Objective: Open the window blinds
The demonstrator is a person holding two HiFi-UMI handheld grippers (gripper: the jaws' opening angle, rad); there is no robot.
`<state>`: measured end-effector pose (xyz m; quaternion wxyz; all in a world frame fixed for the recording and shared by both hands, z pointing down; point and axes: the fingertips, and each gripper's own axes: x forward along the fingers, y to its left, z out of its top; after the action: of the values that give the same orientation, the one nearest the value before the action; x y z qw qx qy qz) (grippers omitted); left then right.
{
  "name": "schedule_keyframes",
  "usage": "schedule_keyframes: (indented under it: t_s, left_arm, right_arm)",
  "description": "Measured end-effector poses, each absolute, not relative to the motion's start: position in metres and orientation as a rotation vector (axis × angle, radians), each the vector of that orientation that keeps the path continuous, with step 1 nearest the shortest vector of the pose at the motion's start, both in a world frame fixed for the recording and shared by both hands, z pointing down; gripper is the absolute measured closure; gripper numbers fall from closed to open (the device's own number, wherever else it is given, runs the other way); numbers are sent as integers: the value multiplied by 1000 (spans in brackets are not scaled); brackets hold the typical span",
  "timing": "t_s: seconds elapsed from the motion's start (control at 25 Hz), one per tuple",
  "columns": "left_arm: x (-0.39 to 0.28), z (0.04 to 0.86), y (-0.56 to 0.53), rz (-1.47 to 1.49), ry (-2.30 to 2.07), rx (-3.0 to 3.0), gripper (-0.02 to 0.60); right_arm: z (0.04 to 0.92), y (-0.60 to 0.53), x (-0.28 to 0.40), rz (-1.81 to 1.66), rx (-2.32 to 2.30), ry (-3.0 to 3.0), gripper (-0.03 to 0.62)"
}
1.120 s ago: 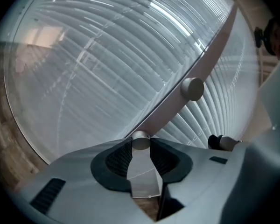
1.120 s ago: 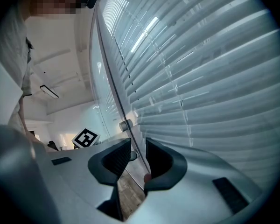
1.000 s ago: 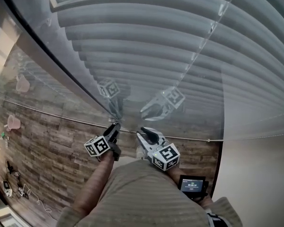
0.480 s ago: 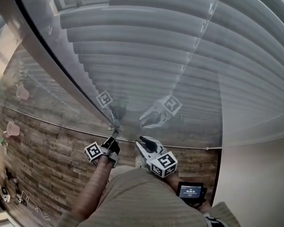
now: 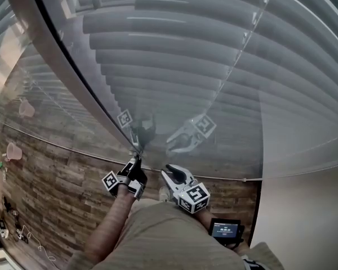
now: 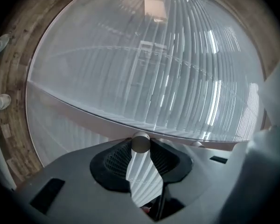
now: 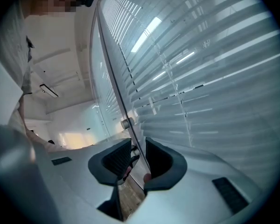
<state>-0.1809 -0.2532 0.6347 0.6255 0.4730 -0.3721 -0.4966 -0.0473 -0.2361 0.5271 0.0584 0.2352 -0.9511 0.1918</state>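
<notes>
Blinds (image 5: 174, 55) hanging behind glass (image 5: 242, 128), straight ahead of left gripper (image 5: 136, 160), slats running crosswise. Left gripper clamping round knob (image 6: 140, 143), knob axis lining up with gripper. Right gripper (image 5: 172, 171) hovering just beside, jaws apart, empty.

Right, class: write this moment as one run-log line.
left gripper: shut on knob | right gripper: open, empty | blinds: lowered

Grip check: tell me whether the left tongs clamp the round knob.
Yes, the round knob sits pinched between the pads of the left tongs.
</notes>
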Motion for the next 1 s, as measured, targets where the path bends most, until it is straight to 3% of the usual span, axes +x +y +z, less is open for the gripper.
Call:
schedule_keyframes:
  t_s: [0.16,0.4,0.52,0.72,1.0]
  left_arm:
    - [-181,634,-251,-1019,-982,1201,446]
    - [-184,596,-252,53,-1661,1927,407]
    - [-178,602,-252,321,-1770,1986,407]
    - [-177,610,-254,354,-1793,1937,445]
    - [-185,617,-256,-40,-1593,1808,446]
  right_arm:
    - [525,-232,-46,586,696,-2881,490]
    - [514,-234,-52,574,704,-2883,490]
    - [519,-234,-51,593,712,-2877,490]
    - [519,-234,-49,589,714,-2874,490]
    - [524,-242,-49,602,727,-2869,490]
